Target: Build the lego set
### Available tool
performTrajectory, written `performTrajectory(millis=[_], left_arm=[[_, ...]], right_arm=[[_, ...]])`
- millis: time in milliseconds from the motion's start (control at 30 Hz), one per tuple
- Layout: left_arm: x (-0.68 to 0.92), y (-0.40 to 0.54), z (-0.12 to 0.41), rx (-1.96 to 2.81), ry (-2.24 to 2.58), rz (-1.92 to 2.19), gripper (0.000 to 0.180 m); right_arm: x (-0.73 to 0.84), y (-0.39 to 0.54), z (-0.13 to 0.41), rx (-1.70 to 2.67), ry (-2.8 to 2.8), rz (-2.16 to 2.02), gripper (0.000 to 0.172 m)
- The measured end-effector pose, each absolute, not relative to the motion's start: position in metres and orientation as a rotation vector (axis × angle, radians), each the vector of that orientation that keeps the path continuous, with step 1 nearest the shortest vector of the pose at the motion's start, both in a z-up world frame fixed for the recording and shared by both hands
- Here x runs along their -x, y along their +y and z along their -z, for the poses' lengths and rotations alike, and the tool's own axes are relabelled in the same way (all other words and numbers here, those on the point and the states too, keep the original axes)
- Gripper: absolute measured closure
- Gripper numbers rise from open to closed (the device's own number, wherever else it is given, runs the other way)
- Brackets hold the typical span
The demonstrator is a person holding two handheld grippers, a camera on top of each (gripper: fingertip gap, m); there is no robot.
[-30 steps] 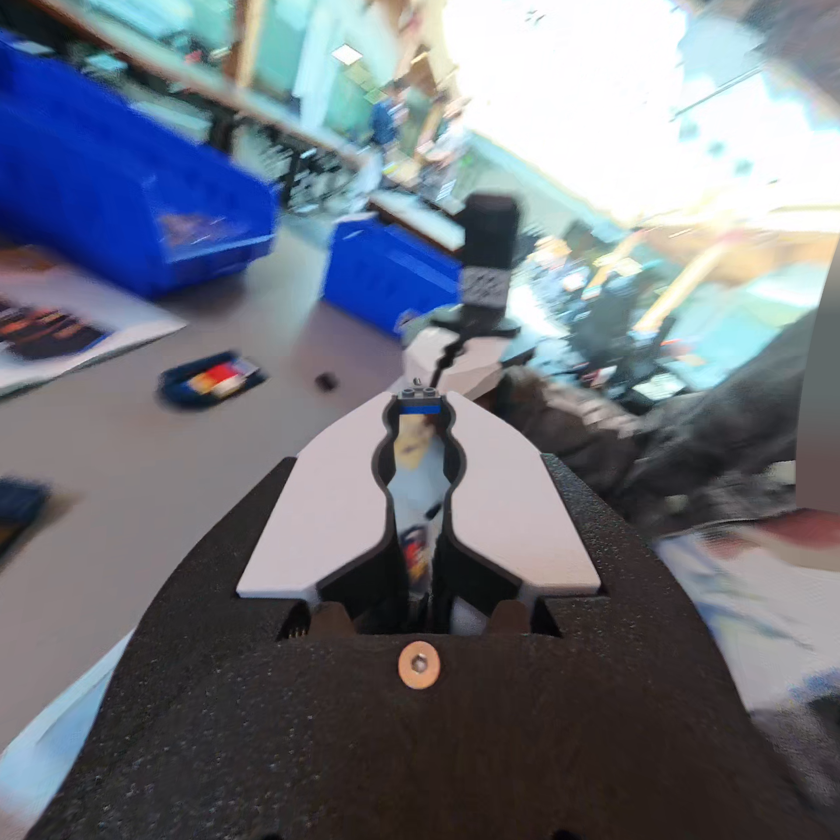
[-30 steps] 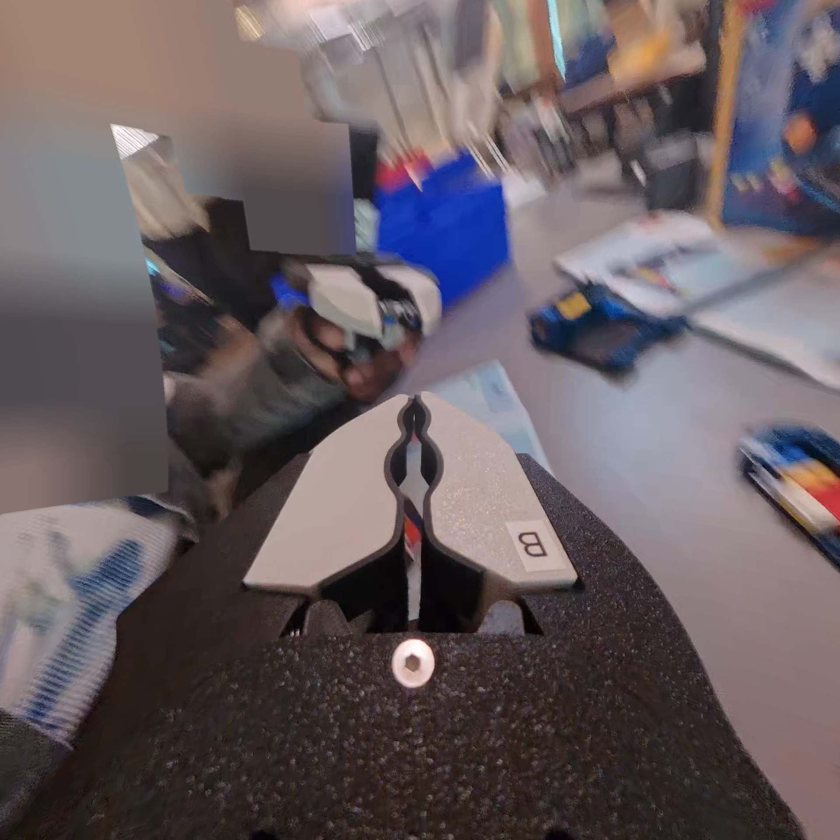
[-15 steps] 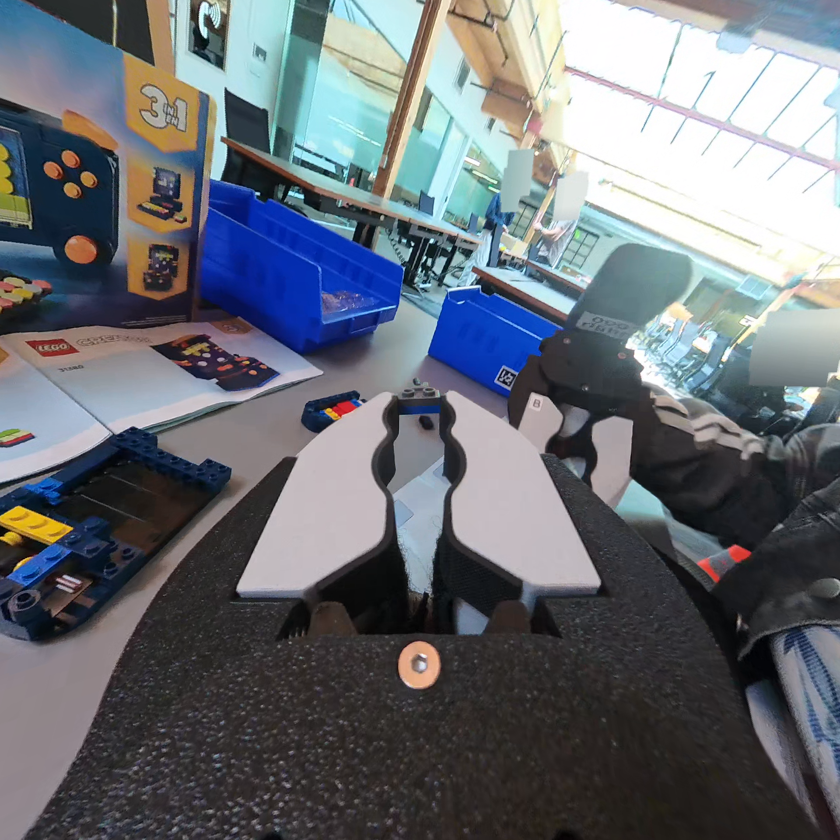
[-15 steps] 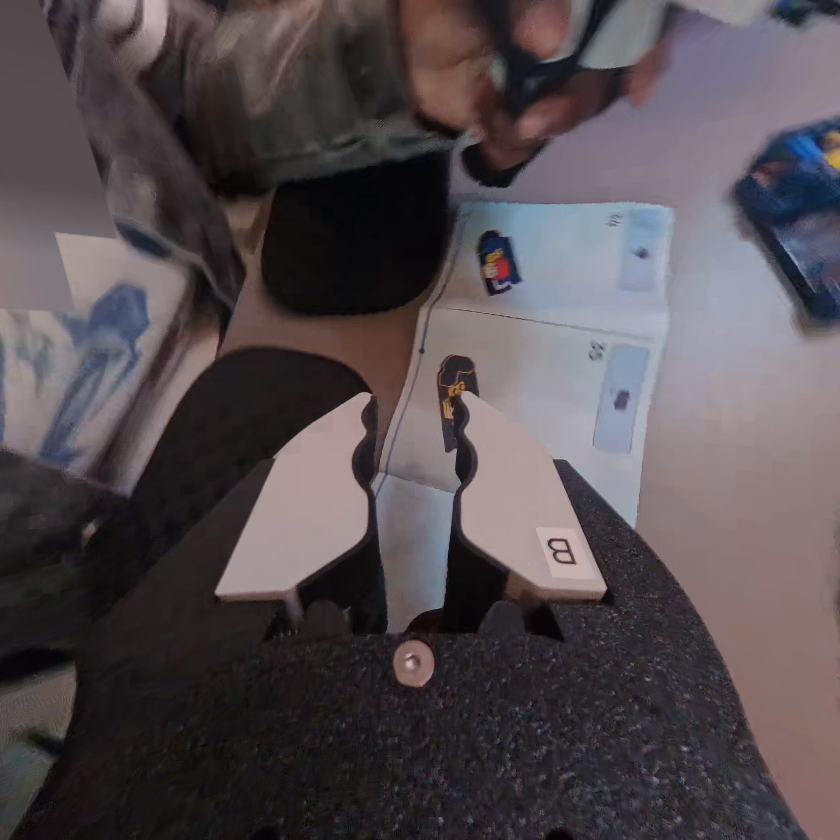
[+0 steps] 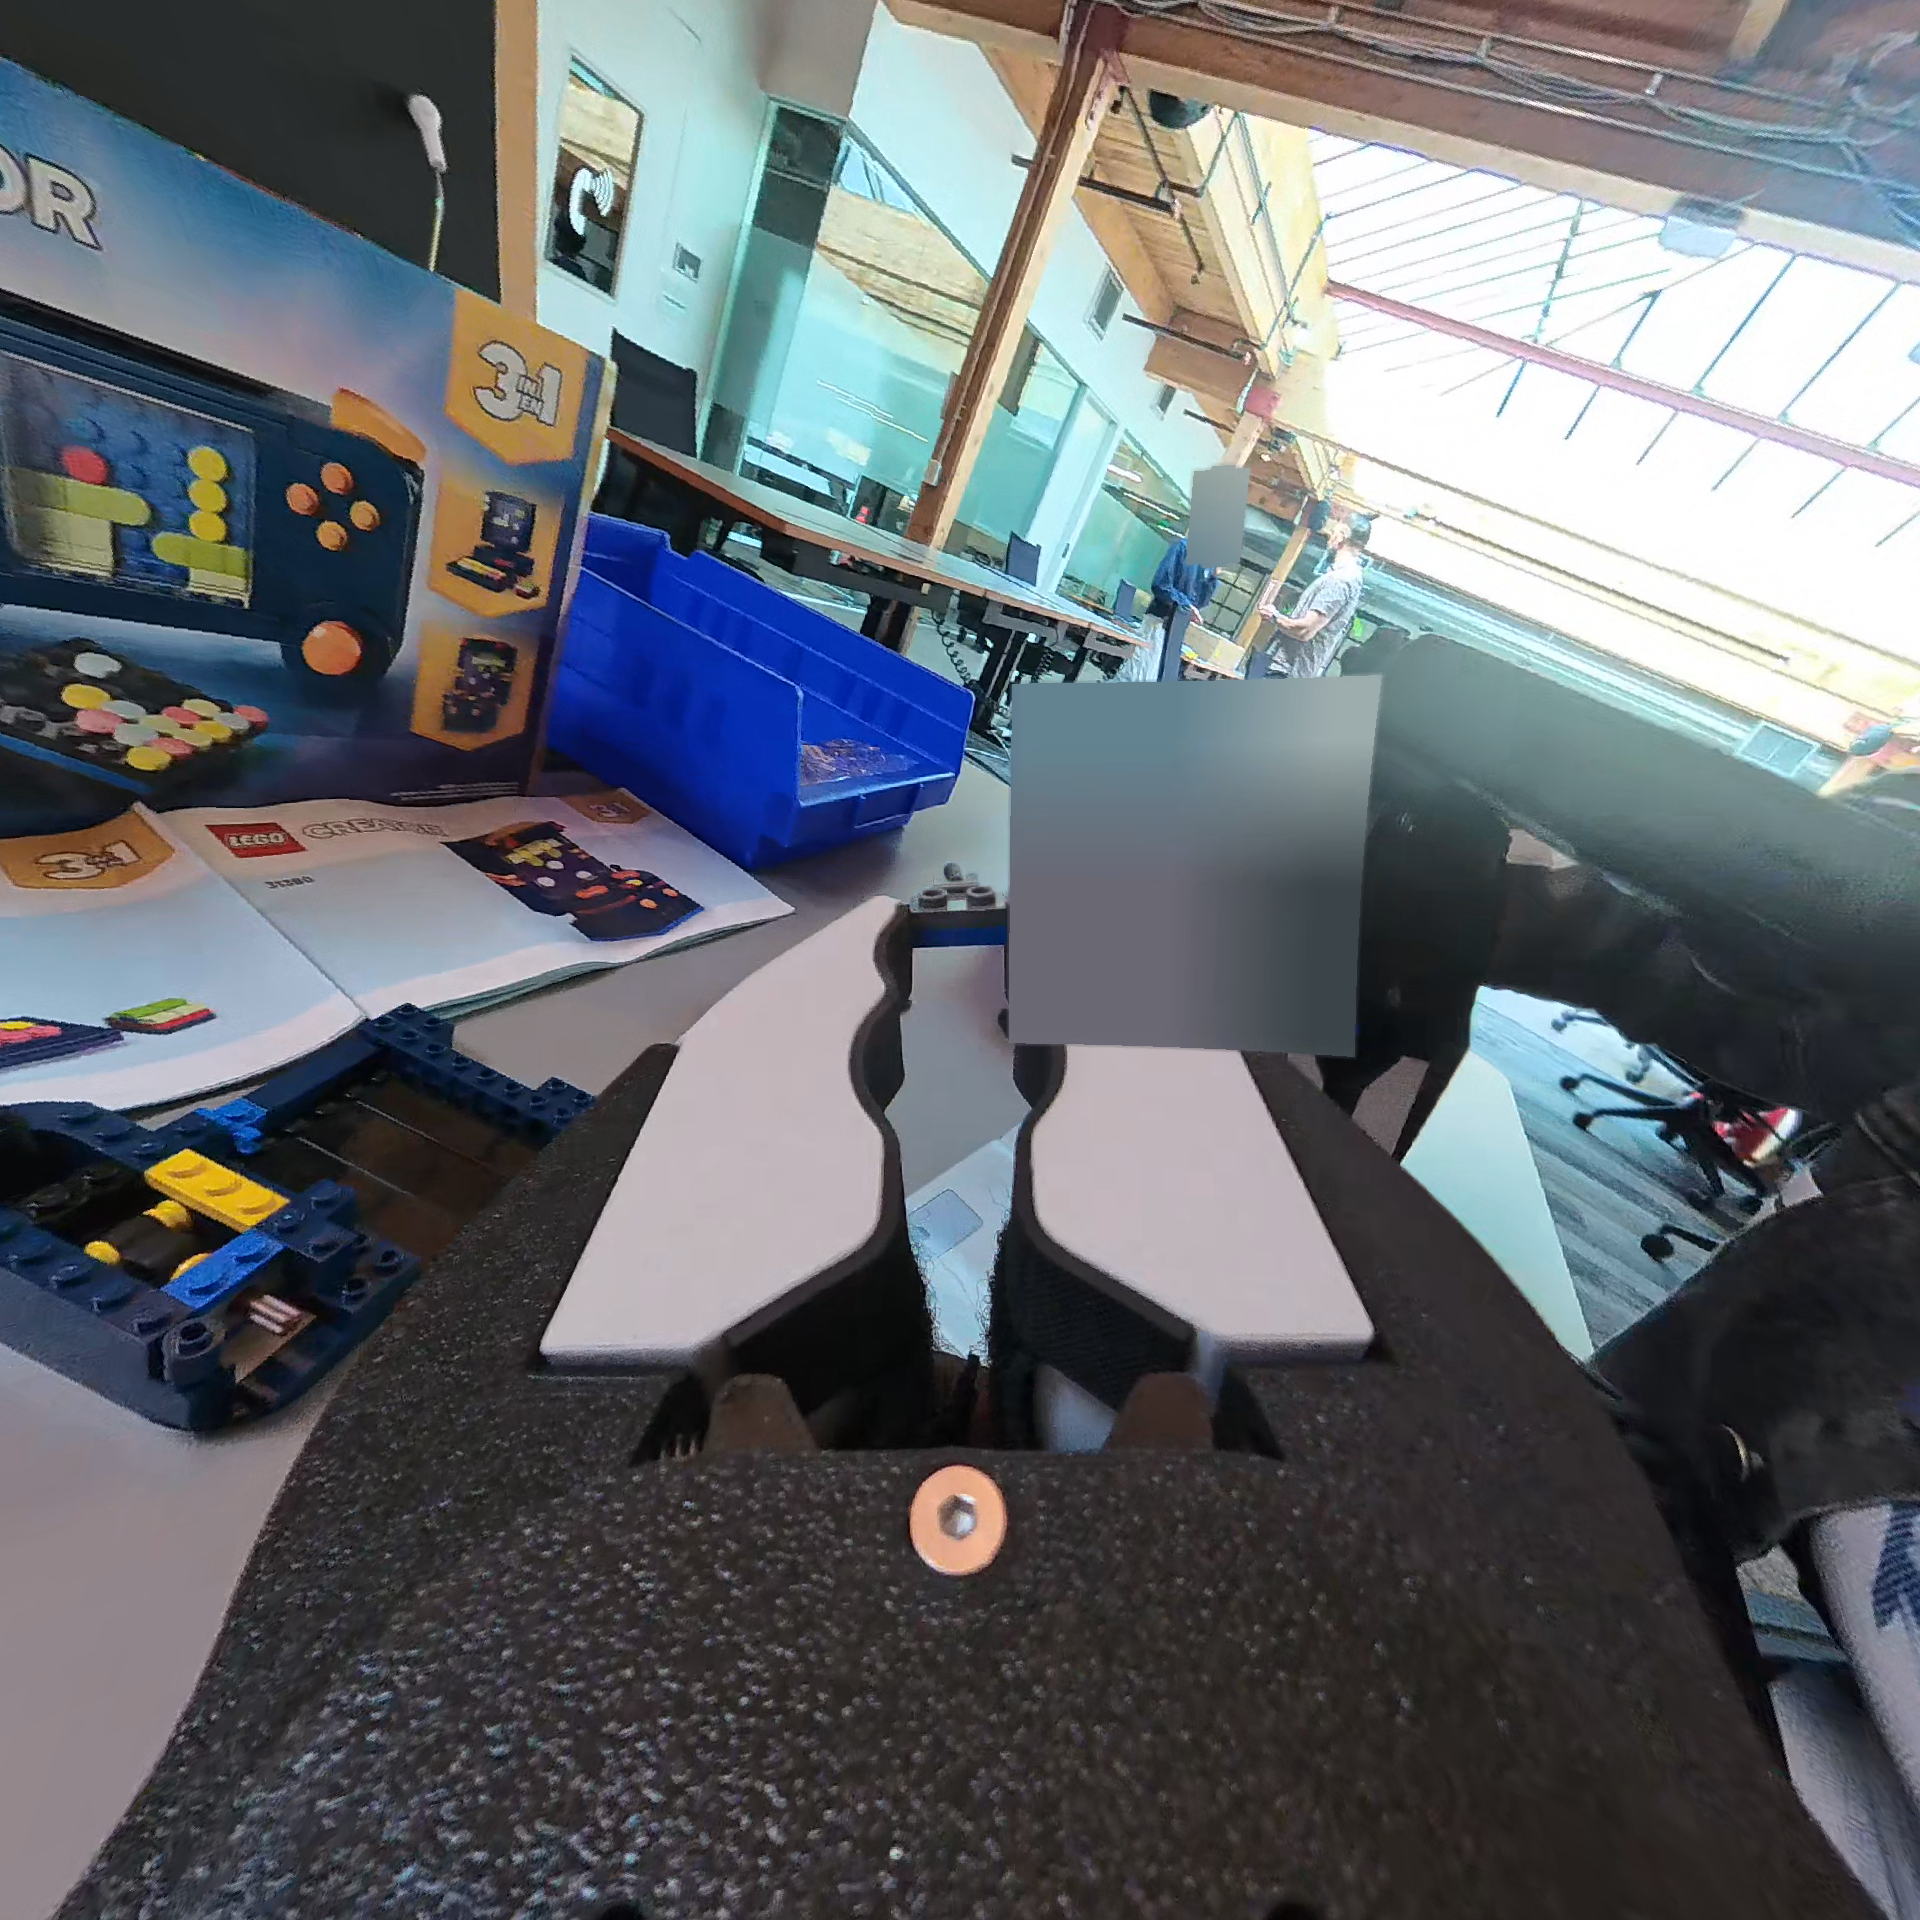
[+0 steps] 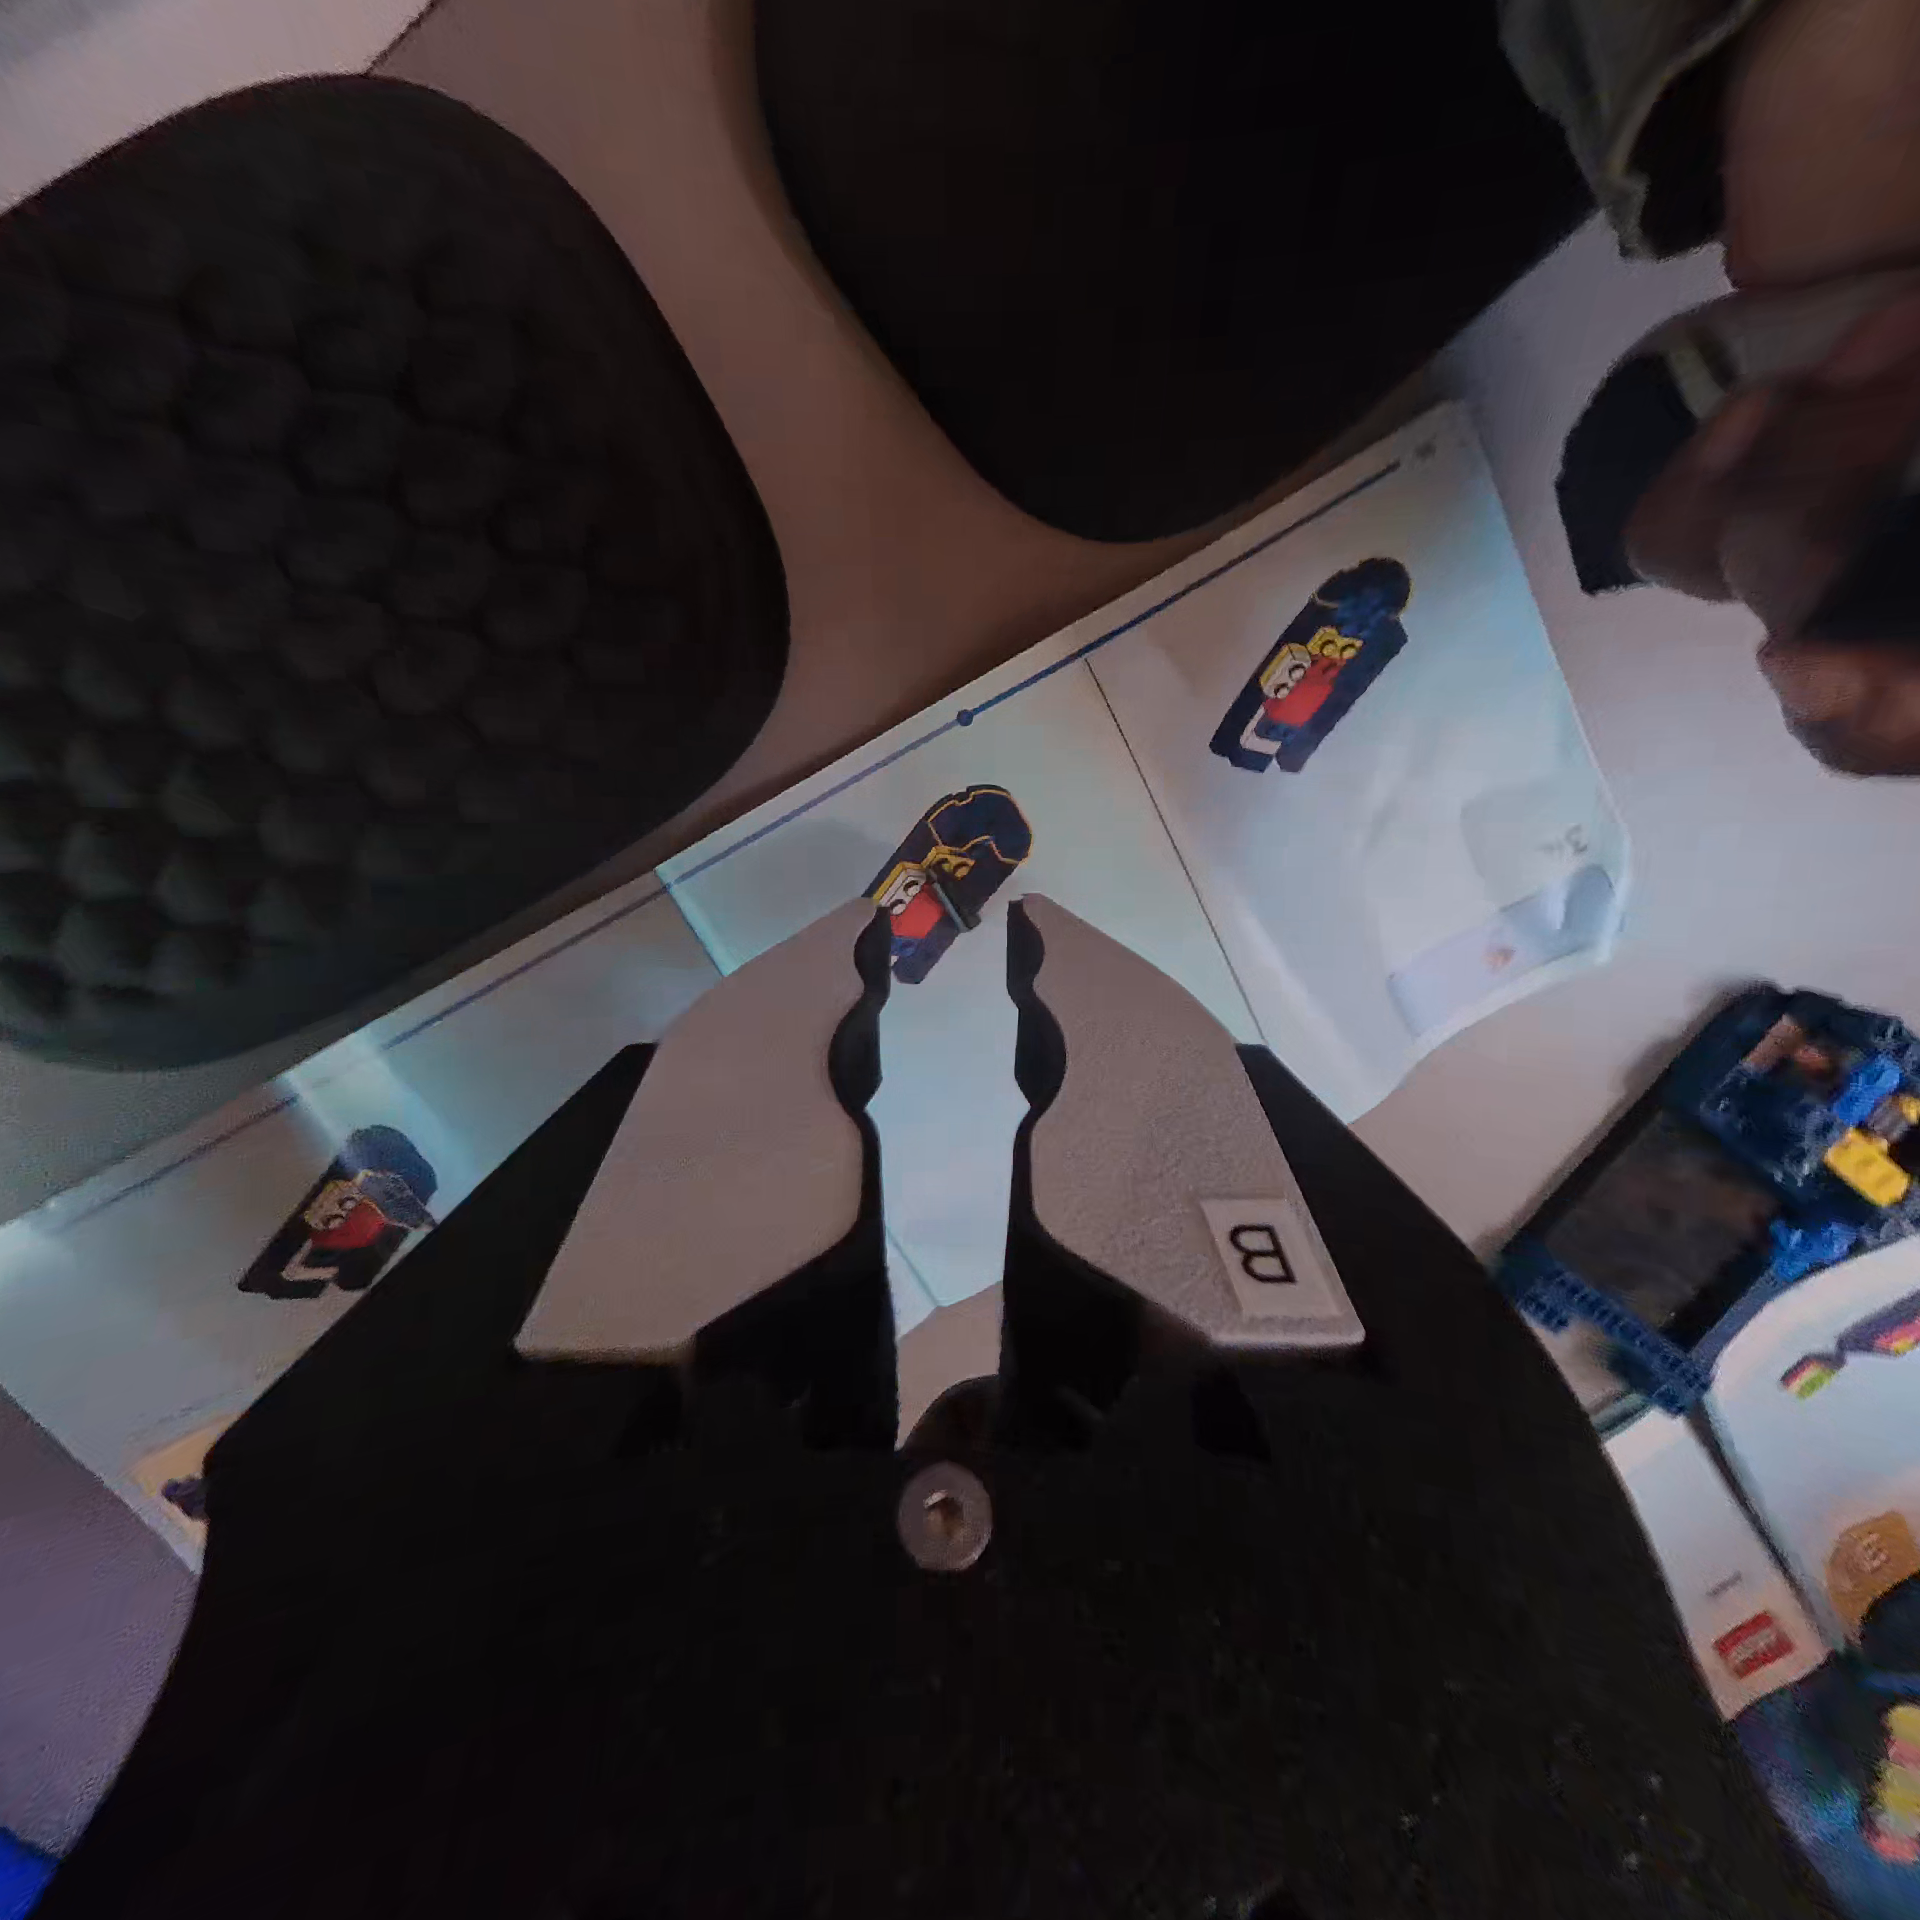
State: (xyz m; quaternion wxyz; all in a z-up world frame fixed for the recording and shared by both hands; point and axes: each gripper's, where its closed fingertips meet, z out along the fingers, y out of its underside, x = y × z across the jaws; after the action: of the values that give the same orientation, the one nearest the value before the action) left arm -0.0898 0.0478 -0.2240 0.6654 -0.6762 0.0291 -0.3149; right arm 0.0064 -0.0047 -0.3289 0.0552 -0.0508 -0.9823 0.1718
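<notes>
Printed box [image 5: 260, 499], booklets [image 5: 436, 894], perhaps branded

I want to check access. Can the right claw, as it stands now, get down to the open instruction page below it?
Probably yes: the right claw is open and bare, pointing down at the instruction page, with nothing visible between them.

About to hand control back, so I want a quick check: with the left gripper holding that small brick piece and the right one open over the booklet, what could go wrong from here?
1. The small grey-and-blue brick piece sits only at the very fingertips of the left gripper; a jolt could likely drop it.
2. The right gripper hangs open close over the open instruction booklet; closing lower might pinch or crease the page.
3. The half-built dark blue model lies near the left gripper and could be knocked.
</notes>
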Motion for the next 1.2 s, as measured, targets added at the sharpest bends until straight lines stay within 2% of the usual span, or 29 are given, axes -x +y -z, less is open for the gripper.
performTrajectory(millis=[133,167,300,400,500,600,667,733,1000,1200], left_arm=[[0.089,0.048,0.224,1.528,0.073,0.707,0.164],[0.088,0.048,0.224,1.533,0.081,0.703,0.164],[0.085,0.049,0.228,1.552,0.106,0.679,0.164],[0.08,0.048,0.227,1.548,0.123,0.701,0.164],[0.075,0.045,0.219,1.499,0.123,0.767,0.164],[0.068,0.038,0.203,1.379,0.115,0.864,0.164],[0.057,0.03,0.19,1.277,0.121,0.971,0.165],[0.046,0.024,0.179,1.182,0.104,1.105,0.164],[0.013,0.018,0.172,1.036,-0.001,1.327,0.165],[-0.012,0.017,0.17,1.054,-0.019,1.305,0.165]], right_arm=[[-0.009,-0.004,0.348,-0.008,-3.113,-0.384,0.151],[-0.011,-0.001,0.361,-0.03,-3.141,-0.315,0.164],[-0.011,-0.009,0.361,0.091,-3.091,-0.47,0.166],[-0.009,-0.01,0.358,0.345,-2.96,-0.701,0.166],[0.007,-0.023,0.315,0.665,-2.566,-1.233,0.167],[0.019,-0.005,0.227,0.834,-1.849,-1.83,0.167],[0.014,0.026,0.18,0.857,-1.341,-2.051,0.166],[0.004,0.053,0.157,0.877,-0.961,-2.152,0.167],[-0.008,0.061,0.146,0.889,-0.364,-2.283,0.167],[-0.013,0.042,0.148,0.893,-0.222,-2.302,0.167]])
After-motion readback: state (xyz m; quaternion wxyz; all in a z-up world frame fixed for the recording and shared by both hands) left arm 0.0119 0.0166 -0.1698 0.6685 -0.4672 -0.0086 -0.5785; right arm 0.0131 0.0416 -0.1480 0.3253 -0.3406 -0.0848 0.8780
